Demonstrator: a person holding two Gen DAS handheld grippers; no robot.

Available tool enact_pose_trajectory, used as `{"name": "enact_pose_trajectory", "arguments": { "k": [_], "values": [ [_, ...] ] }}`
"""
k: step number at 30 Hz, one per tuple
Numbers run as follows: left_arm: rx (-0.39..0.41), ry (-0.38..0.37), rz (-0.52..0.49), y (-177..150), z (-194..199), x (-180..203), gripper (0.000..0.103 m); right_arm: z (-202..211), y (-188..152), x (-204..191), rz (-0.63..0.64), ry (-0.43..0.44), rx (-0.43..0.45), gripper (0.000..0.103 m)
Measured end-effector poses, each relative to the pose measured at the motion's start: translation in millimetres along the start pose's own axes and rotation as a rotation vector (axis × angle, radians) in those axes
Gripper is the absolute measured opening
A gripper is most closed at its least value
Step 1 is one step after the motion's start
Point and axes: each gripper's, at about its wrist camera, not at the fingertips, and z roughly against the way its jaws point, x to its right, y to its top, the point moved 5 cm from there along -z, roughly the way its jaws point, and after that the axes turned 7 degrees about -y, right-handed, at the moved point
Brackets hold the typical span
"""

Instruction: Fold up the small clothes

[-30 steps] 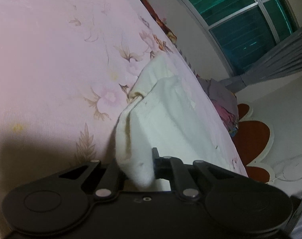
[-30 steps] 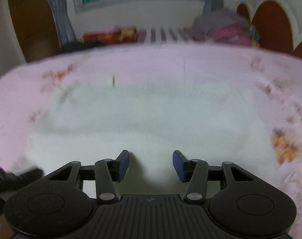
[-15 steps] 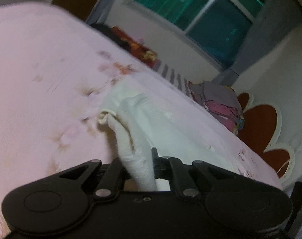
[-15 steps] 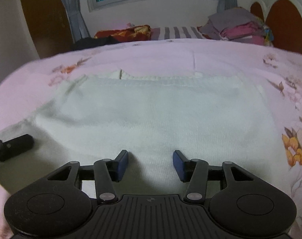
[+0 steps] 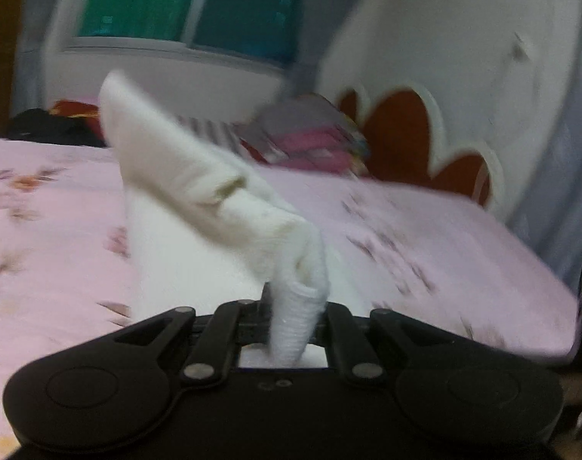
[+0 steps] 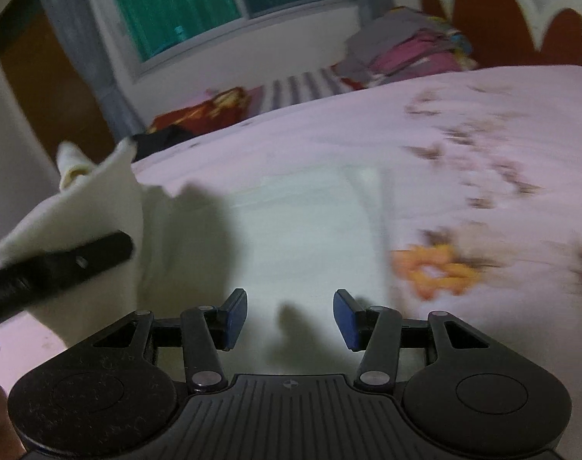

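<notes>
My left gripper (image 5: 296, 322) is pinched tight on the ribbed cuff of the cream top (image 5: 198, 188), so the sleeve rises off the bed in a long slanted band with its far end flopping above the pink floral sheet (image 5: 53, 207). I hold it by the cuff because that is the one firm edge on soft knit; grabbed anywhere else, the sleeve would sag and bunch. The rest of the top lies flat on the sheet, its body spread in front of my right gripper (image 6: 290, 316), whose blue pads (image 6: 237, 316) stand apart with nothing between them, hovering just over the fabric. I keep that hand low and empty so it can pin or smooth the body (I judge the lifted sleeve is meant to come across it). From the right view the raised sleeve stands up at the left, with the dark finger of my left tool in front of it. A pile of folded clothes (image 6: 409, 50) sits far off by the headboard (image 5: 417, 138), which I take to be where finished pieces go.
</notes>
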Motion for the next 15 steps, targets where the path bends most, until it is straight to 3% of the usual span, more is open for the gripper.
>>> {"name": "enact_pose_trajectory", "arguments": {
  "k": [5, 7, 11, 15],
  "values": [
    [-0.112, -0.028, -0.122, -42.2, -28.3, 35.4, 0.007, 16.6, -3.3, 51.8, -0.051, -0.074, 0.000, 0.050],
    [-0.167, -0.011, -0.140, -58.5, -37.3, 41.4, 0.013, 22.5, -3.7, 63.3, -0.070, -0.079, 0.006, 0.050],
    [-0.175, -0.067, -0.195, -68.6, -25.1, 47.6, 0.030, 30.9, 1.8, 67.7, -0.099, -0.013, 0.006, 0.050],
    [-0.195, -0.137, -0.180, -70.6, -0.8, 43.6, 0.041, 26.2, 10.3, 51.1, -0.092, 0.078, -0.008, 0.050]
  ]
}}
